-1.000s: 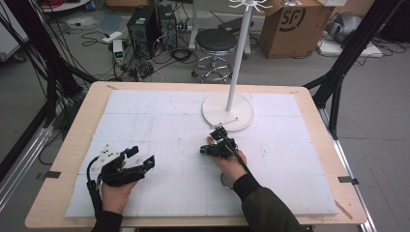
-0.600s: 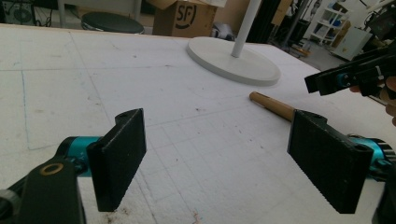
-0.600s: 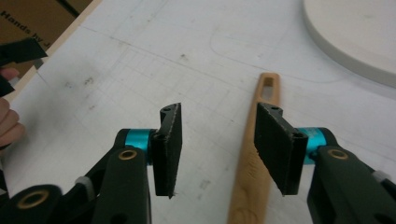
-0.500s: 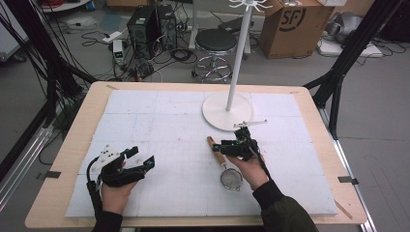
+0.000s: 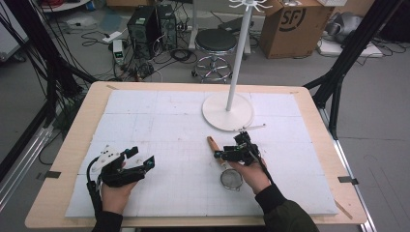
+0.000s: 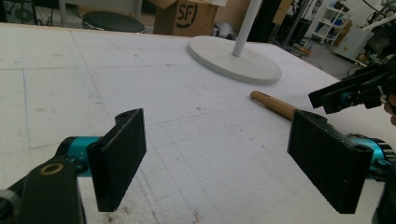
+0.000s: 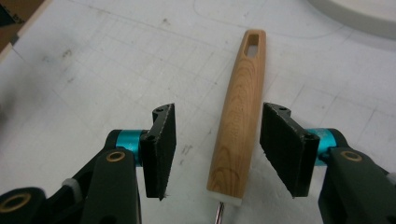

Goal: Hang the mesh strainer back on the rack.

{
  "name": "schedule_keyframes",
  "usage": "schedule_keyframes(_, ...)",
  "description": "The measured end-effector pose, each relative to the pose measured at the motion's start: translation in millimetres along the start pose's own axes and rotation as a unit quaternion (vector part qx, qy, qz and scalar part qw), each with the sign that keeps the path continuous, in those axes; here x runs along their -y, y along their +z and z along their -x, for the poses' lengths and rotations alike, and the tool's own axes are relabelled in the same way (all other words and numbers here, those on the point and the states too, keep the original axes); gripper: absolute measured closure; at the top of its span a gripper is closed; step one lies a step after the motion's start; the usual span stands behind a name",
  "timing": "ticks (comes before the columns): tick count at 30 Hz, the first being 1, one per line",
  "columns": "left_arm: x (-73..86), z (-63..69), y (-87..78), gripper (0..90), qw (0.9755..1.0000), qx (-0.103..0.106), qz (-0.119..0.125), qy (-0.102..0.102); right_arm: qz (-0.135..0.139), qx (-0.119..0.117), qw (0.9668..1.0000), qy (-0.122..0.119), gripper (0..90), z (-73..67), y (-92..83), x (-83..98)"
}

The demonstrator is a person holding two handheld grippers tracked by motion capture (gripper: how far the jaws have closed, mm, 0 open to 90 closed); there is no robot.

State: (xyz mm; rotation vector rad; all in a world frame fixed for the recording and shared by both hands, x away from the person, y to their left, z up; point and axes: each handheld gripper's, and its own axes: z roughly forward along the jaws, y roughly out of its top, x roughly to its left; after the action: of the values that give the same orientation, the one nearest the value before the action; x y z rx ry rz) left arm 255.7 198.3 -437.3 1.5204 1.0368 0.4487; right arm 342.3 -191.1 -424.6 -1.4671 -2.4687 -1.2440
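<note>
A small mesh strainer [image 5: 231, 179] with a wooden handle [image 5: 213, 145] lies flat on the white mat right of centre. My right gripper [image 5: 225, 151] hovers over that handle. In the right gripper view the wooden handle [image 7: 238, 116] lies between the two pads of the right gripper [image 7: 223, 149], with a gap on each side. Its jaws have just been opening. My left gripper [image 5: 141, 155] rests at the front left, open and with nothing in it. From the left gripper view, beyond the wide-apart pads of the left gripper [image 6: 219, 154], I see the handle [image 6: 273, 103] and the right gripper [image 6: 355, 91].
A white hanging stand with a round base [image 5: 227, 112] and a tall pole [image 5: 239, 58] stands behind the strainer, and a thin white stick [image 5: 252, 128] lies by the base. The white mat [image 5: 159, 121] covers most of the wooden table [image 5: 67, 159].
My right hand has shifted to the right and its jaws have spread apart. The strainer now lies in plain sight on the mat. The left hand has kept still.
</note>
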Motion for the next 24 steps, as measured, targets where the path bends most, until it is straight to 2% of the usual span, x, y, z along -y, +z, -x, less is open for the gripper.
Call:
schedule_keyframes(4, -0.1, 0.6, -0.4, 20.0, 1.0000, 0.002, 0.000, 0.002, -0.019, -0.001, 0.9998, 0.006, 45.8, 2.4, 7.0, 5.4)
schedule_keyframes(13, 0.0, 0.5, -0.1, 20.0, 1.0000, 0.002, 0.000, 0.001, -0.028, 0.005, 0.9996, -0.002, 47.3, 0.5, 12.9, 11.5)
schedule_keyframes(16, 0.0, 0.5, -0.2, 20.0, 1.0000, 0.002, 0.001, 0.001, -0.031, 0.028, 0.9988, -0.026, 50.2, -4.8, 14.9, 13.2)
schedule_keyframes(17, -0.2, 0.4, -0.3, 20.0, 1.0000, 0.003, -0.001, 0.000, -0.031, 0.028, 0.9988, -0.026, 50.2, -4.8, 14.9, 13.2)
schedule_keyframes(18, -0.1, 0.5, -0.1, 20.0, 1.0000, 0.002, 0.000, 0.001, -0.032, 0.042, 0.9978, -0.040, 52.1, -7.2, 15.8, 13.8)
schedule_keyframes(23, -0.3, 1.0, 0.5, 20.0, 1.0000, 0.005, -0.001, 0.002, -0.033, 0.060, 0.9960, -0.057, 57.7, -9.6, 17.1, 14.6)
schedule_keyframes(24, -0.2, 1.2, 0.8, 20.0, 1.0000, 0.005, -0.002, 0.002, -0.036, 0.073, 0.9939, -0.075, 59.8, -12.1, 17.8, 15.3)
